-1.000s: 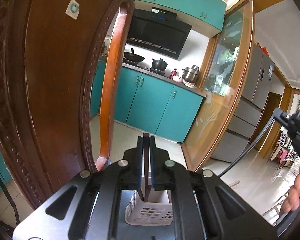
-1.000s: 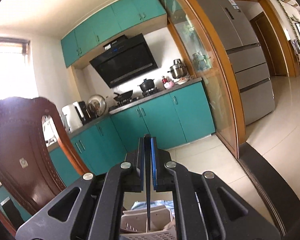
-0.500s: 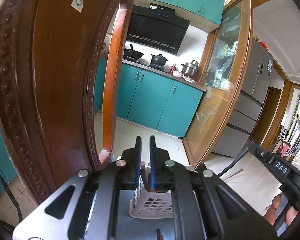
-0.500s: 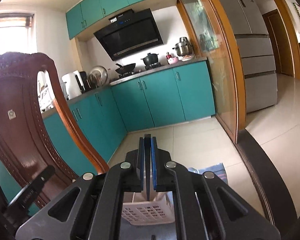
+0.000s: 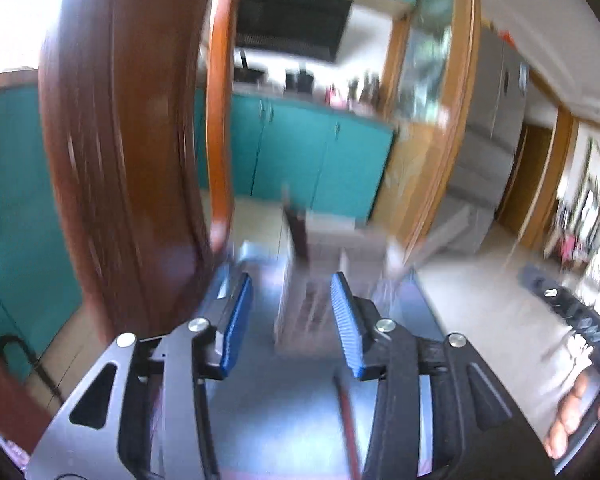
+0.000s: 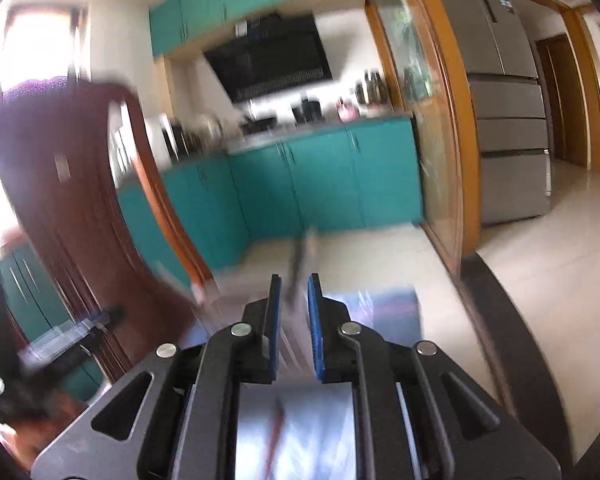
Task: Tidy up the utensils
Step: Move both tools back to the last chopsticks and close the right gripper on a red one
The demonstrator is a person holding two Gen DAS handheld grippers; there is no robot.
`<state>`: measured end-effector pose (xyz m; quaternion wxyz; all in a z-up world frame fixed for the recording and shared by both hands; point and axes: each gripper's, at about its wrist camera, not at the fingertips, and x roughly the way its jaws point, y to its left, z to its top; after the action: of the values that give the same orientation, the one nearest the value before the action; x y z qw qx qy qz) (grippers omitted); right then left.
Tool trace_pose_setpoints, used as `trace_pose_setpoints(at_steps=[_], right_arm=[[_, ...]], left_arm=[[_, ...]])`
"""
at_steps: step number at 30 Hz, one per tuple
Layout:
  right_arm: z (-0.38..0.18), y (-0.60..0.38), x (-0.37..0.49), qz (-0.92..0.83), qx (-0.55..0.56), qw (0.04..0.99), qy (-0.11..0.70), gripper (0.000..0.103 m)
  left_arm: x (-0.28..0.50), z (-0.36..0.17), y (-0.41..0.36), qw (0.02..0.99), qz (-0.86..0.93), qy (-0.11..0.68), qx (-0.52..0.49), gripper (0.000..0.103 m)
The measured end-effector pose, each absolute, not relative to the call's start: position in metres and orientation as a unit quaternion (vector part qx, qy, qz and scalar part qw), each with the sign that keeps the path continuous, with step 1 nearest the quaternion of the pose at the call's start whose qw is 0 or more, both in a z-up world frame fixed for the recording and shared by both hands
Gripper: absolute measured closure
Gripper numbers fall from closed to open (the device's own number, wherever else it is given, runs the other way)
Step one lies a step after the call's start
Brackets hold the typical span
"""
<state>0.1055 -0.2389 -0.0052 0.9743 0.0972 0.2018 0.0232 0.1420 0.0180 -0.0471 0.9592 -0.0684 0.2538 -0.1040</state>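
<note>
The picture is blurred by motion. In the left wrist view my left gripper is open and its jaws are opening, with nothing pressed between the blue pads. Just beyond them stands the white slotted basket, and a dark utensil sticks up out of it. In the right wrist view my right gripper has its jaws opening a little. A thin dark utensil stands in the gap at the tips, and the pads do not press on it. The basket there is a pale smear behind the fingers.
A carved wooden chair back rises close on the left. A thin red stick lies on the glossy table under the left gripper. The other gripper and a hand show at the right edge. Teal cabinets and a fridge stand behind.
Both grippers have sunk towards the basket. The left jaws, shut on a dark utensil before, have spread and let it go. The right jaws have parted slightly around their utensil.
</note>
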Motion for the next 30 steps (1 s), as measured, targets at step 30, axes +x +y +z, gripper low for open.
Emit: trace_pose_setpoints(at_steps=[30], right_arm=[[-0.186,-0.123,0.174,0.100,0.035,0.829,0.550,0.079]], left_arm=[[0.105,-0.189,0.045,0.878,-0.114,0.462,-0.053,0.045]])
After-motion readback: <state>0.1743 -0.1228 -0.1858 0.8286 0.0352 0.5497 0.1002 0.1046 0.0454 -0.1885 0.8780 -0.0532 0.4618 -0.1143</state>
